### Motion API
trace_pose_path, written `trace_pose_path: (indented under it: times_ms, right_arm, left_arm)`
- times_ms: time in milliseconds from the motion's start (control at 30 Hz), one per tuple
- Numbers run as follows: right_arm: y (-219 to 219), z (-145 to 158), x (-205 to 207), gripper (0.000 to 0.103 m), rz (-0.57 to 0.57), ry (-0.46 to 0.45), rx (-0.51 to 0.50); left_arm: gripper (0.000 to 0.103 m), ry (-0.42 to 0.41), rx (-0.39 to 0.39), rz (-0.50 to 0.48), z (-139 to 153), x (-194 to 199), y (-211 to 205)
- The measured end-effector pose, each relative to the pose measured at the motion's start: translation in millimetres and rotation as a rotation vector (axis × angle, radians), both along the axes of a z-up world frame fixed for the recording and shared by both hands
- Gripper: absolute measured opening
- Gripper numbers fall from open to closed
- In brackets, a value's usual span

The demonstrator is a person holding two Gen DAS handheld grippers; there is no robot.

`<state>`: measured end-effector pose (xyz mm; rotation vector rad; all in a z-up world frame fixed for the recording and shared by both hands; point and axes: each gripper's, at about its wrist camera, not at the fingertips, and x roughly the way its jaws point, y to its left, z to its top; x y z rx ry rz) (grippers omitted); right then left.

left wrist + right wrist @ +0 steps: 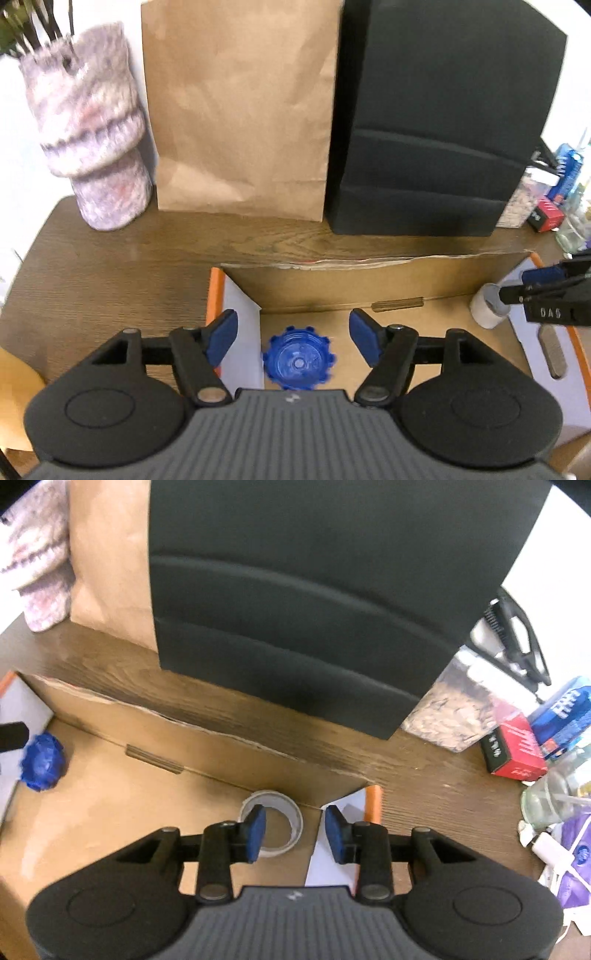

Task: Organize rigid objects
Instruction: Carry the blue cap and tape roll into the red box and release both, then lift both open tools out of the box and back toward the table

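A blue toothed plastic cap (298,363) lies on the floor of an open cardboard box (332,282), near its left wall. My left gripper (293,325) hangs over it, open, with both pads well clear of the cap. A grey tape roll (291,814) lies flat in the box's right corner. My right gripper (295,830) is open astride the roll's near wall, with the left pad (256,829) over the hole and no pad pressing. The left wrist view shows the roll (480,310) under the right gripper (517,286). The cap (42,762) shows far left in the right wrist view.
Behind the box on the wooden table (110,266) stand a brown paper bag (240,110), a black bag (443,129) and a fuzzy mottled vase (92,129). To the right are a red box (517,753), a blue packet (565,712), a glass jar (550,797) and a container of flakes (454,709).
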<state>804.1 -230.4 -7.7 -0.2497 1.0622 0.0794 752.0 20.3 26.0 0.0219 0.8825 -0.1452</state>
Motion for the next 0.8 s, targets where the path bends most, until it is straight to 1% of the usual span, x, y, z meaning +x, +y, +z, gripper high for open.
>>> trace_pose_path:
  times_ms: [33, 100, 200, 300, 367, 433, 467, 500, 567, 600, 667, 733, 800]
  right_arm:
    - [1, 7, -4, 0.042, 0.000, -0.010, 0.002]
    - [1, 21, -15, 0.046, 0.003, -0.034, 0.004]
    - [-1, 44, -35, 0.047, -0.002, -0.061, 0.016]
    - [-2, 70, -61, 0.049, 0.006, -0.088, 0.033]
    - [-2, 90, -83, 0.050, 0.017, -0.122, 0.036]
    - [-3, 111, -106, 0.051, 0.018, -0.170, 0.060]
    - [-4, 121, -119, 0.051, 0.019, -0.201, 0.080]
    - [-4, 130, -131, 0.051, 0.020, -0.235, 0.101]
    - [-3, 150, -160, 0.053, 0.022, -0.329, 0.137]
    - [-3, 157, -175, 0.057, 0.026, -0.375, 0.151]
    - [-1, 170, -204, 0.060, 0.028, -0.467, 0.161]
    - [1, 181, -231, 0.060, 0.037, -0.545, 0.173]
    - [-2, 192, -255, 0.060, 0.040, -0.613, 0.197]
  left_arm:
    - [0.070, -0.013, 0.010, -0.002, 6, -6, 0]
    - [0.071, -0.032, 0.021, 0.002, 19, -19, 1]
    - [0.071, -0.052, 0.017, 0.006, 44, -39, 5]
    - [0.071, -0.090, 0.019, 0.009, 76, -65, 8]
    - [0.072, -0.134, 0.010, 0.016, 101, -86, 10]
    - [0.075, -0.183, 0.000, 0.028, 123, -109, 11]
    - [0.077, -0.209, 0.000, 0.035, 132, -120, 11]
    - [0.083, -0.241, 0.003, 0.041, 139, -132, 10]
    - [0.089, -0.361, -0.004, 0.056, 154, -162, 8]
    - [0.092, -0.414, -0.006, 0.060, 159, -174, 7]
    - [0.093, -0.511, -0.007, 0.061, 168, -202, 3]
    - [0.097, -0.578, 0.001, 0.053, 175, -225, -4]
    - [0.097, -0.622, 0.011, 0.041, 180, -244, -11]
